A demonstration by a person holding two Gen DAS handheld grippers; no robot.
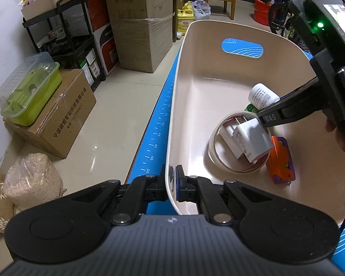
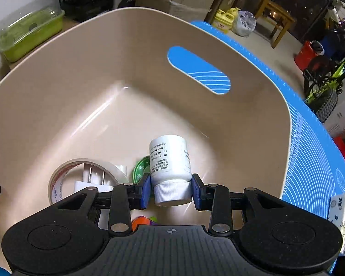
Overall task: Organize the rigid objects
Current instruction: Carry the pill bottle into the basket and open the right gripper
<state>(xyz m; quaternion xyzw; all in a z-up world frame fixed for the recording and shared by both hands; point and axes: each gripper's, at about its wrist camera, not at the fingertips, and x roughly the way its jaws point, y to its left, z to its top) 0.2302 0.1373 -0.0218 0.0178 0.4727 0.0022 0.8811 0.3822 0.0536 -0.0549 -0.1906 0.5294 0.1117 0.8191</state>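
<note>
My left gripper (image 1: 172,181) is pinched shut on the near rim of a beige bin (image 1: 230,30), one pad inside the wall and one outside, I think to keep the bin from sliding on the blue mat (image 1: 154,138) while I load it. My right gripper (image 2: 170,189) is partly open, its blue pads pressed on a white bottle (image 2: 169,161) just above the ribbed cap. The bottle points away from me and hangs low over the bin floor, ready, I judge, to be let go. Already in the bin lie a tape roll (image 2: 64,174) ringing a white plug (image 1: 253,142), a green lid (image 2: 141,169) below the bottle, and an orange toy (image 1: 280,161) beside the roll.
</note>
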